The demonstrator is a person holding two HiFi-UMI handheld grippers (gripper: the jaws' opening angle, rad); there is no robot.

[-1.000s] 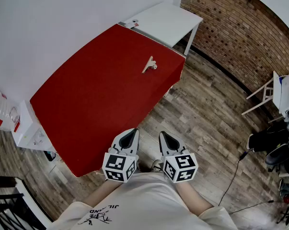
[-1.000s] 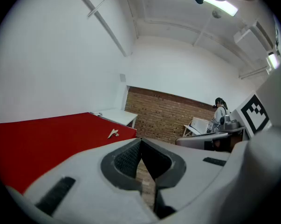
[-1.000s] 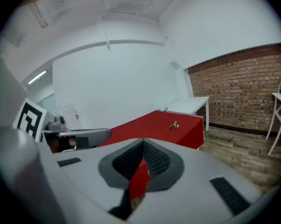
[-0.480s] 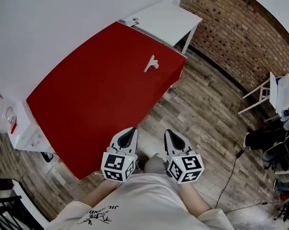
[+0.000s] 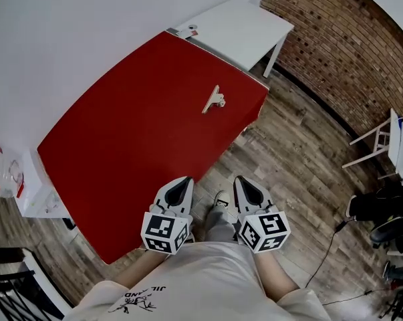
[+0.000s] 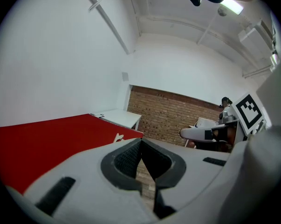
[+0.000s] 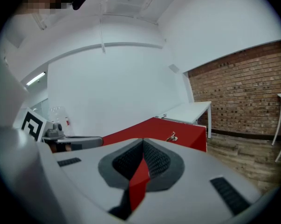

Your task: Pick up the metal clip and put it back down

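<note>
You're on the approach. Your left claw point(image 5: 185, 182) and right claw point(image 5: 242, 182) are both closed tight on nothing, just short of the counter point(image 5: 121, 132). The metal clip point(image 5: 214, 99) lies well ahead of them, untouched. Next, I'd reach forward and open the right claw around it.

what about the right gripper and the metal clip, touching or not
Apart. The head view shows the right gripper down by the person's body, while the metal clip lies far off on the red table, bare tabletop between them.
</note>
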